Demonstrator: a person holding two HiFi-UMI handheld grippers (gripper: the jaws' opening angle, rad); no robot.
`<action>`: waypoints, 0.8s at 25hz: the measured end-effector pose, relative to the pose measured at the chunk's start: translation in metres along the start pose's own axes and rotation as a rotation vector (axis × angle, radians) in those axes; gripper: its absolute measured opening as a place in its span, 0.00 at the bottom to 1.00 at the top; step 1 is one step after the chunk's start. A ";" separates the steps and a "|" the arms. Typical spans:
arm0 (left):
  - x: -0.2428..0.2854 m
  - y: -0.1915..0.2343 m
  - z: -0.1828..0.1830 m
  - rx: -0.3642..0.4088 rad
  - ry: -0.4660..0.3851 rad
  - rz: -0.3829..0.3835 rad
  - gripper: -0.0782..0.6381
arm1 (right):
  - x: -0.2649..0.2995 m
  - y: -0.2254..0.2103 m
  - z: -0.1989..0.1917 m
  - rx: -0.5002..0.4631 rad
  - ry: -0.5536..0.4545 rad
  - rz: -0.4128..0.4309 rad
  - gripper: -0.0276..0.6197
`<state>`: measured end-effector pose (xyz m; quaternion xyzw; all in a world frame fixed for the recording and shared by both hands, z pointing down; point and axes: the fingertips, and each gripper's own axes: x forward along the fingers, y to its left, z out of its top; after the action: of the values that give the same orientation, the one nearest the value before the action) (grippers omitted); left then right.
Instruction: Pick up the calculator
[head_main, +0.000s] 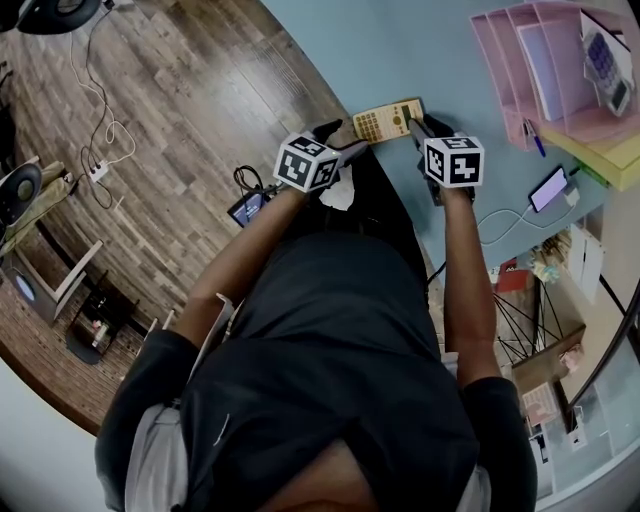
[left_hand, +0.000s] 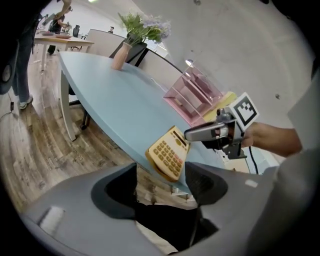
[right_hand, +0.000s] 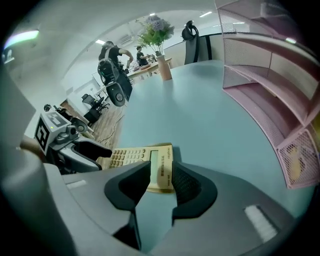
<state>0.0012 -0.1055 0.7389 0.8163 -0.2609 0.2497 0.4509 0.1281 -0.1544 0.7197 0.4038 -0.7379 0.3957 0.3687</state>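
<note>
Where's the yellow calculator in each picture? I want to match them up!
Head view: the calculator is at top middle, at the edge of the blue table.
Left gripper view: calculator just below centre.
Right gripper view: calculator lower middle.
Shared landmark: the pink file rack, up and right of it in each view.

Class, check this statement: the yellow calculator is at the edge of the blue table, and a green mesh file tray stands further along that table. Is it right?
Not quite. The mesh file tray is pink, not green, as the right gripper view shows plainly. The rest stands: the yellow calculator is at the edge of the blue table, and the tray stands further along that table.
</note>
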 end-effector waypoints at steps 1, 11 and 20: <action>0.002 -0.001 -0.001 -0.011 0.002 -0.005 0.57 | 0.001 0.000 0.000 -0.004 -0.002 -0.002 0.22; 0.017 0.002 -0.004 -0.104 0.005 -0.021 0.61 | 0.003 -0.010 0.000 0.000 -0.010 0.015 0.27; 0.015 -0.001 -0.002 -0.082 0.003 -0.006 0.59 | 0.014 0.011 -0.011 0.014 -0.001 0.094 0.26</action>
<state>0.0126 -0.1065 0.7488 0.7975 -0.2679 0.2388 0.4850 0.1148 -0.1452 0.7334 0.3716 -0.7535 0.4172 0.3465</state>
